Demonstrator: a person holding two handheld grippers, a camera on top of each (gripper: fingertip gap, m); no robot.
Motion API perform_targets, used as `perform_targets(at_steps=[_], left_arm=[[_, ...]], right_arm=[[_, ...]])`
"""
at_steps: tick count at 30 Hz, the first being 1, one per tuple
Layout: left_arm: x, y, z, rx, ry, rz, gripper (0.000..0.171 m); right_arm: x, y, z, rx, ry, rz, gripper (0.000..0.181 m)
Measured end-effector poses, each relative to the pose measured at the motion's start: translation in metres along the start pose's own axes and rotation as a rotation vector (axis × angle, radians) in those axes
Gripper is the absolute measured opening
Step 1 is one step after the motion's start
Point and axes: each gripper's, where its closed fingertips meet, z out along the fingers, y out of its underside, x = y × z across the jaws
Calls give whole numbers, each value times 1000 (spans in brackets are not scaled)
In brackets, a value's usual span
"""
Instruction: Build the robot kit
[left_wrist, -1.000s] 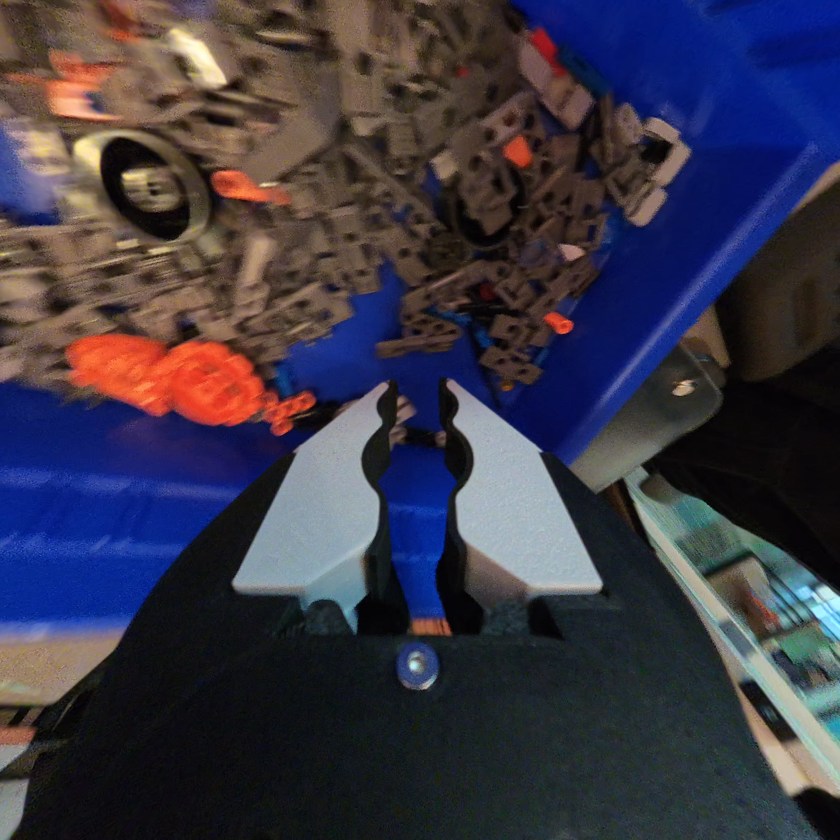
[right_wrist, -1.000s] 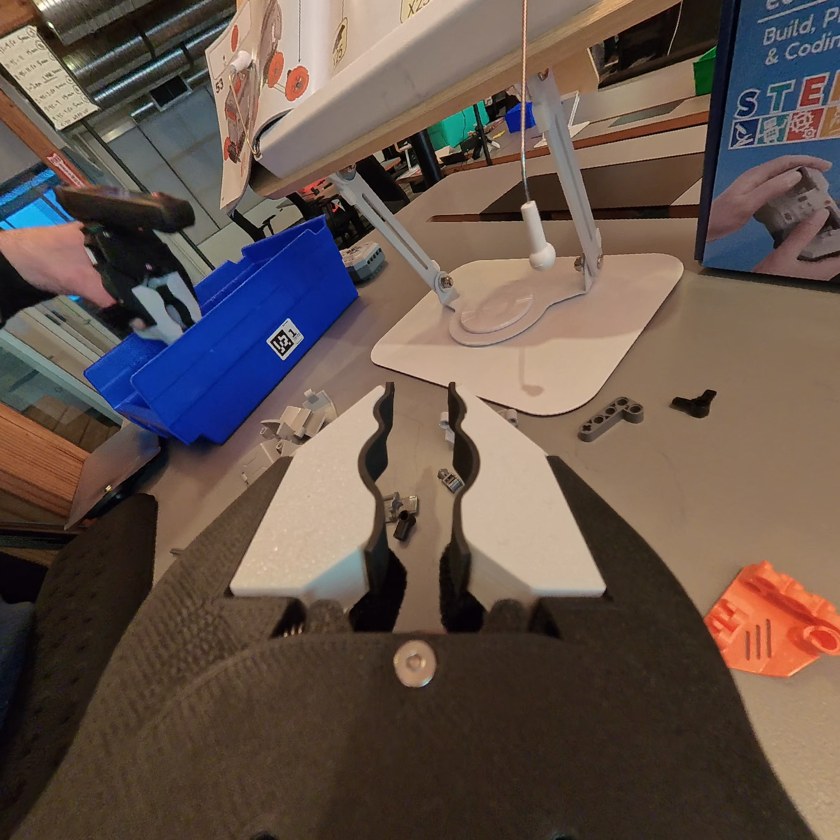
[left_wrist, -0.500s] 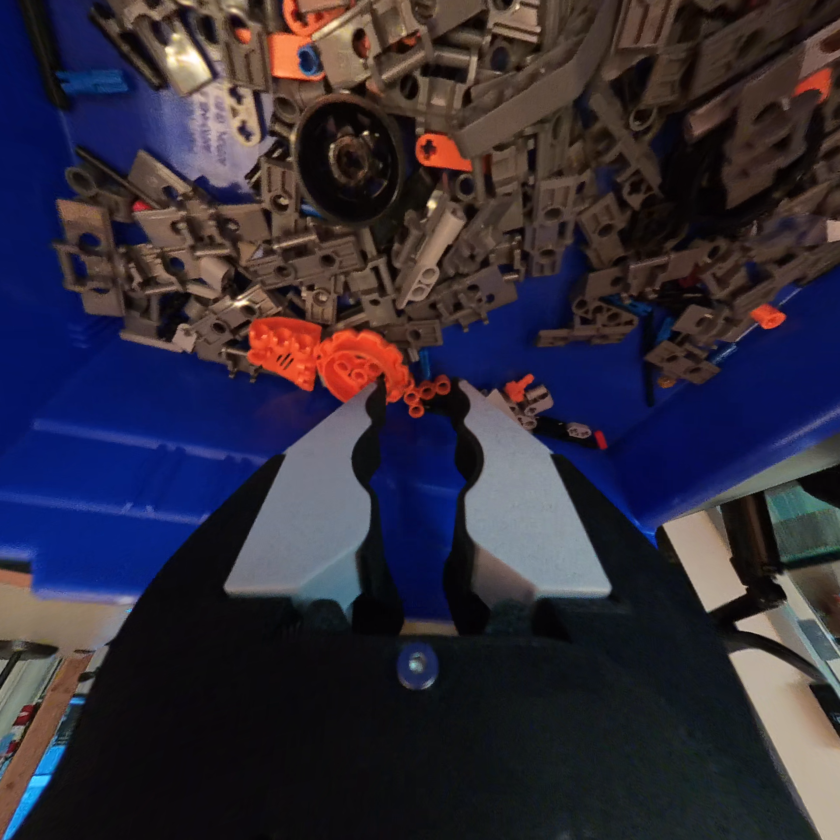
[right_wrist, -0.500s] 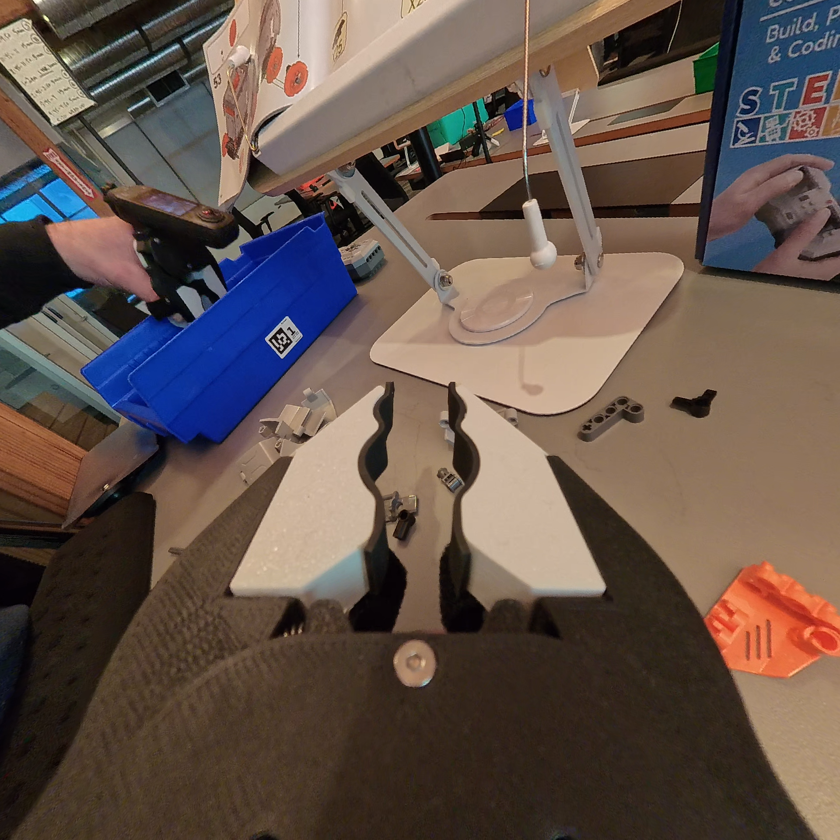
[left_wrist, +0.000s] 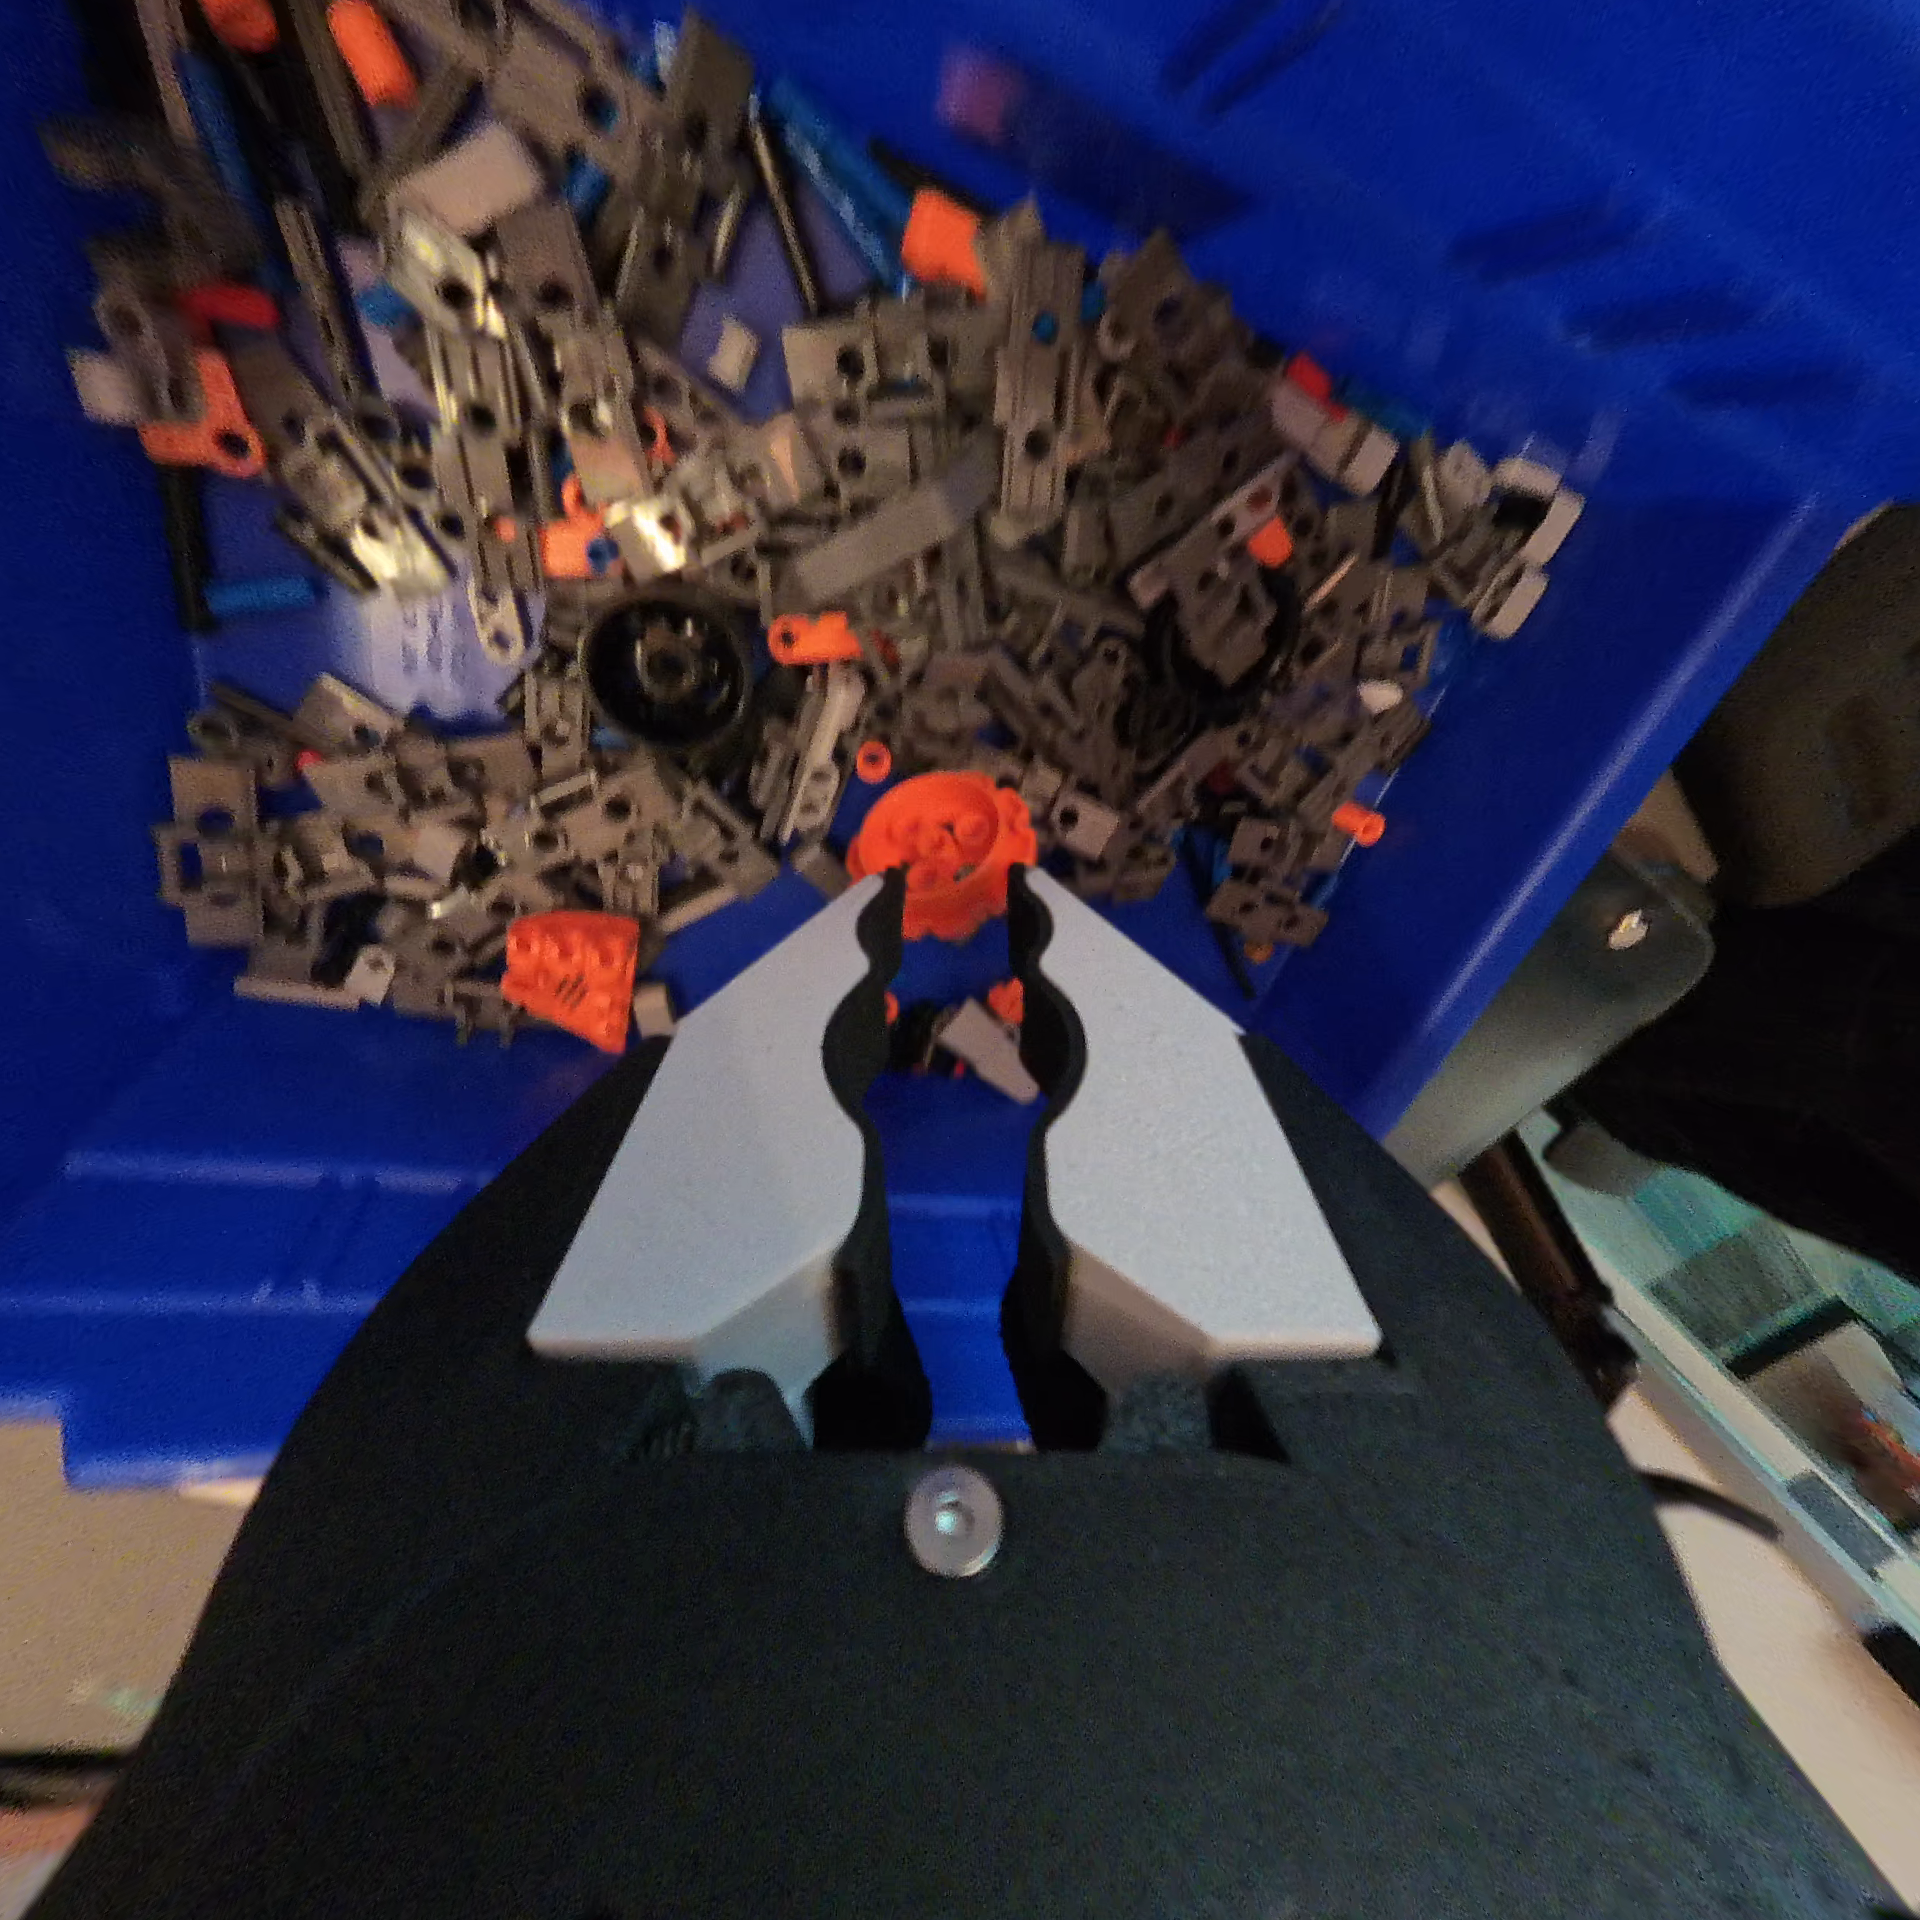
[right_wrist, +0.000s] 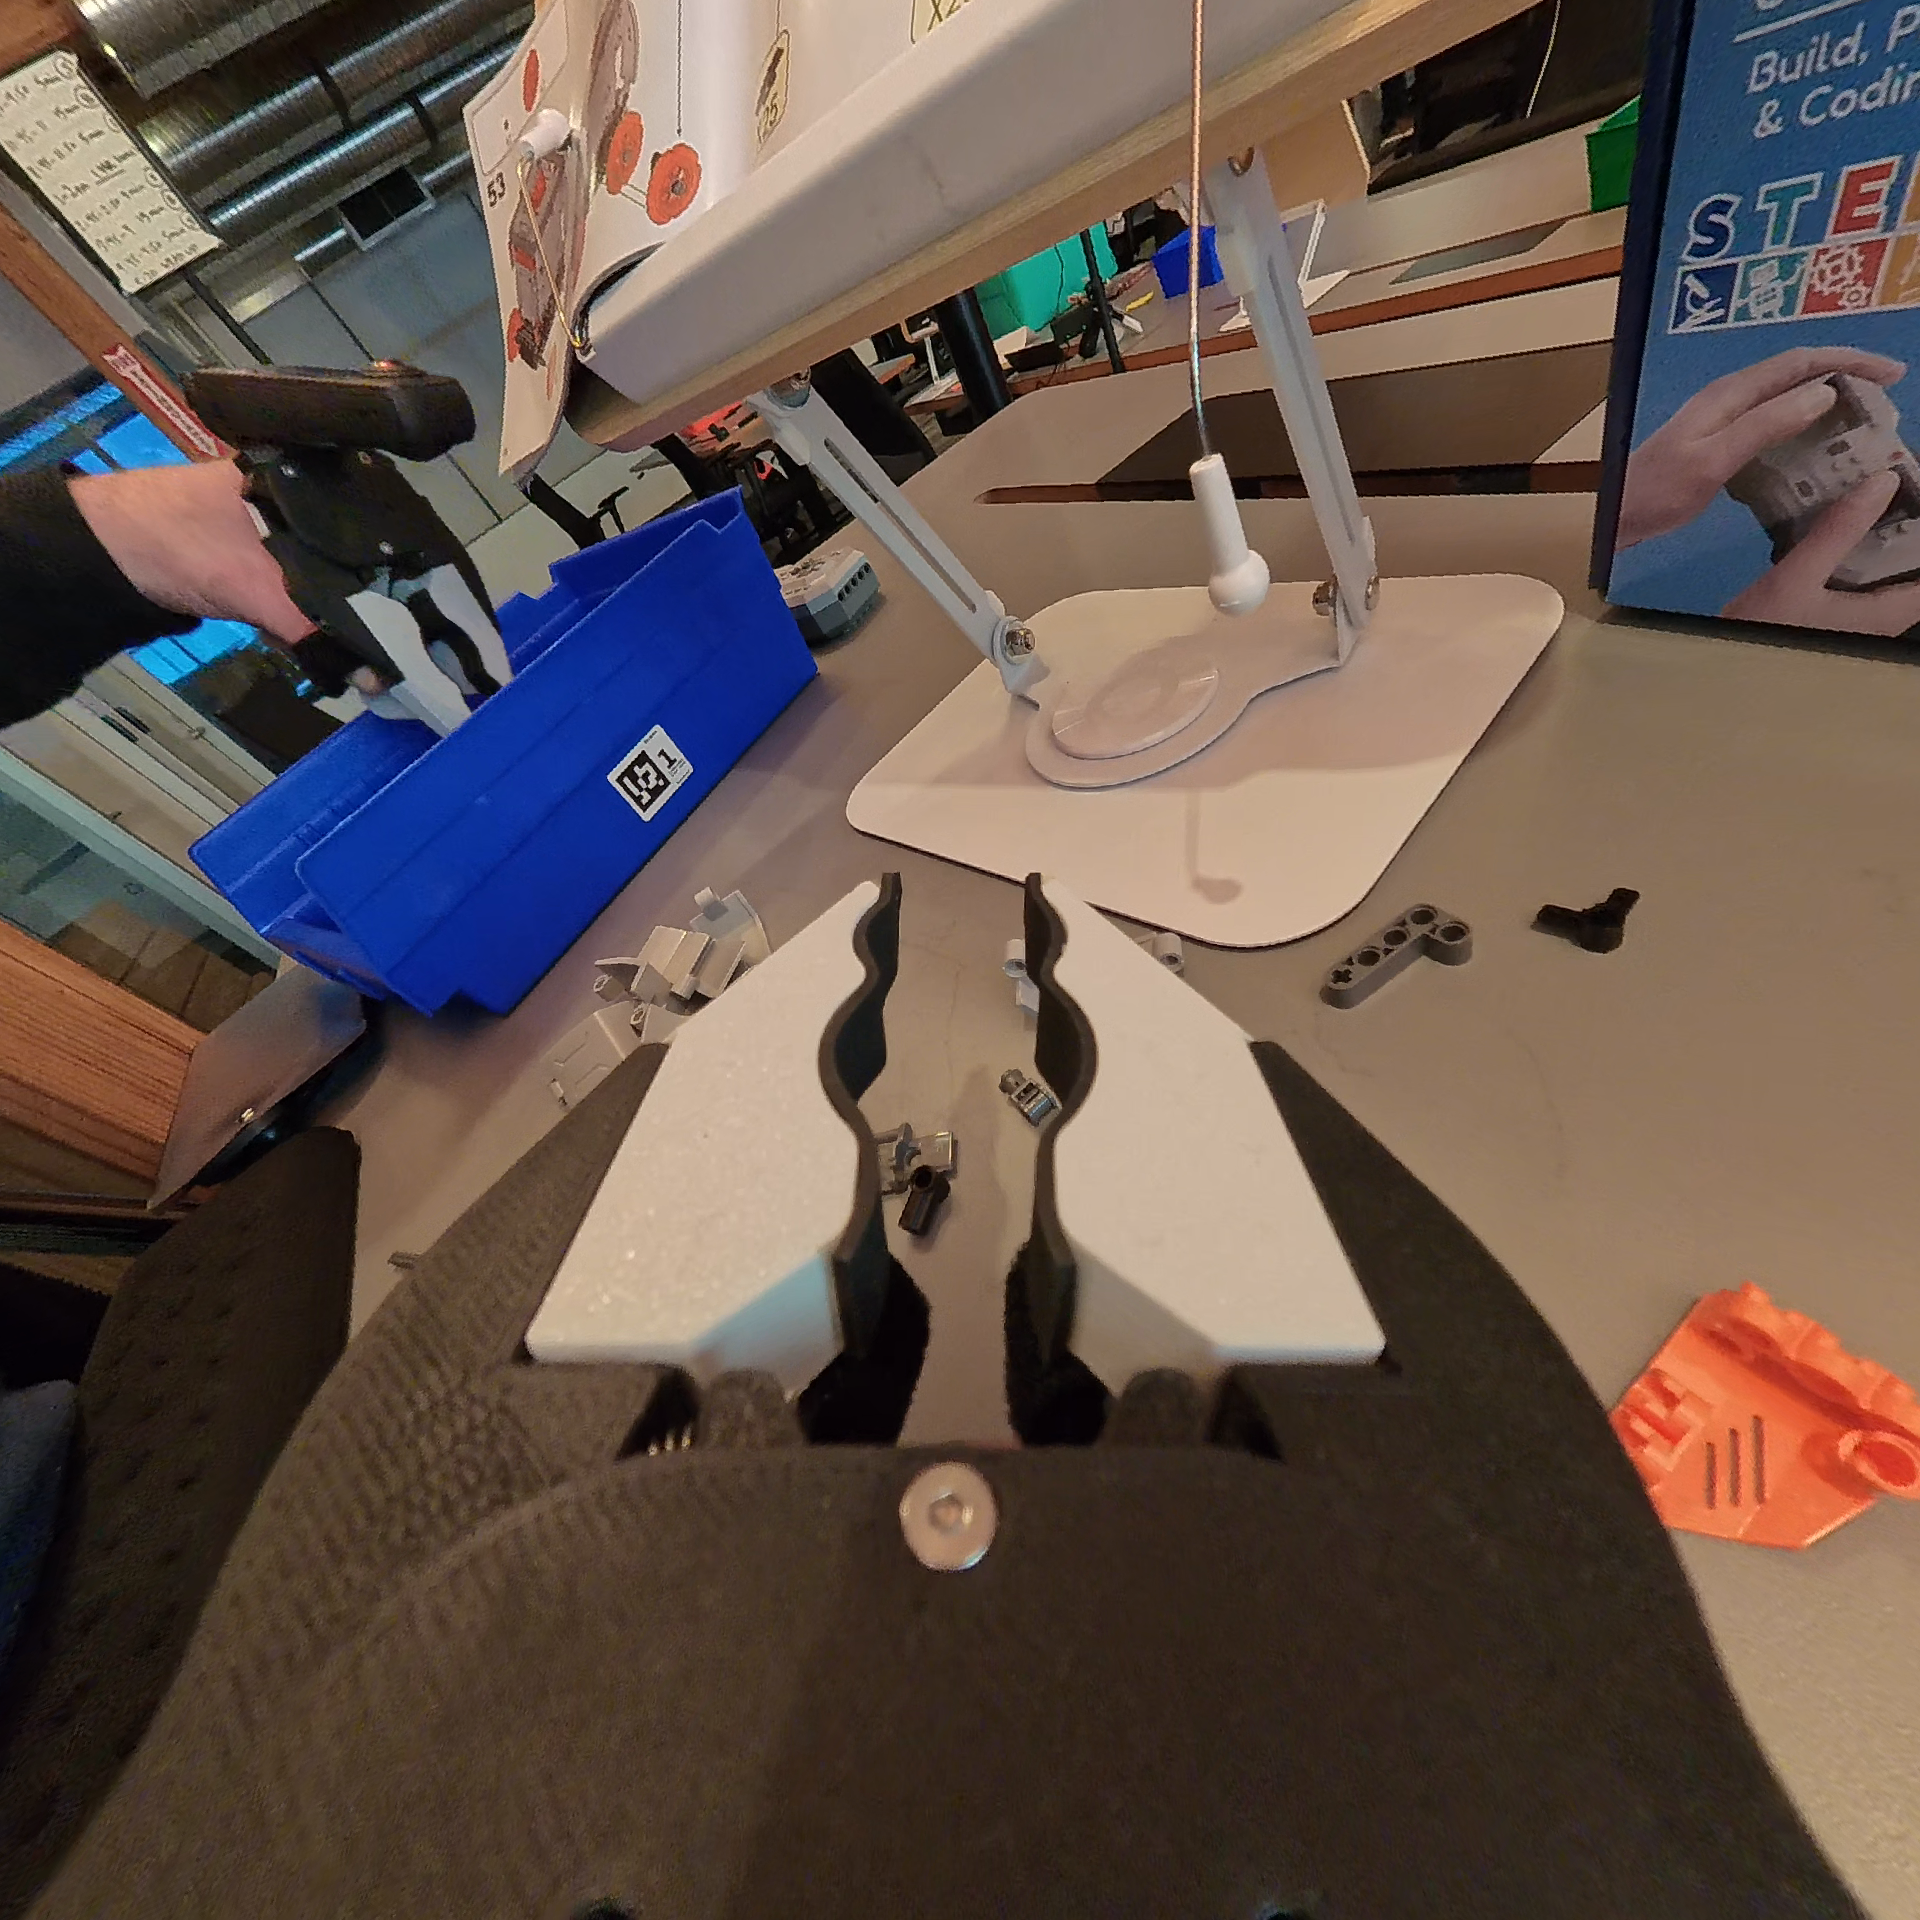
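The left gripper (left_wrist: 951, 904), jaws parted, is held inside a blue plastic bin (left_wrist: 1558, 312) of grey building pieces, a round orange toothed wheel (left_wrist: 940, 847) between its fingertips. The right gripper (right_wrist: 961, 904), unclenched and empty, is poised over the grey table (right_wrist: 1558, 1091).

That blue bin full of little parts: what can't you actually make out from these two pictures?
- Left wrist view: the grey pieces in the blue bin are motion-blurred; single shapes are unclear.
- Whether the left gripper touches the orange gear: cannot tell.
- Right wrist view: the bin's wall hides its contents.
- The orange panel is cut off by the right edge.
- The right gripper body hides the table beneath.
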Motion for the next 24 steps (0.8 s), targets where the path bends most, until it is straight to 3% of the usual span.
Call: perform_targets(at_steps=[5,10,13,16,24], left_arm=[[-2,58,13,-320,-34,38,12],[-4,71,29,-457,-77,81,3],[-4,69,34,-473,-70,88,2],[22,72,40,-472,68,84,1],[-6,54,21,-310,-72,82,3]], right_arm=[[0,0,0,-3,-1,-2,21],[0,0,0,0,-1,-4,21],[-1,0,0,2,-1,-6,21],[-1,0,0,3,-2,-3,21],[0,0,0,1,-3,0,21]])
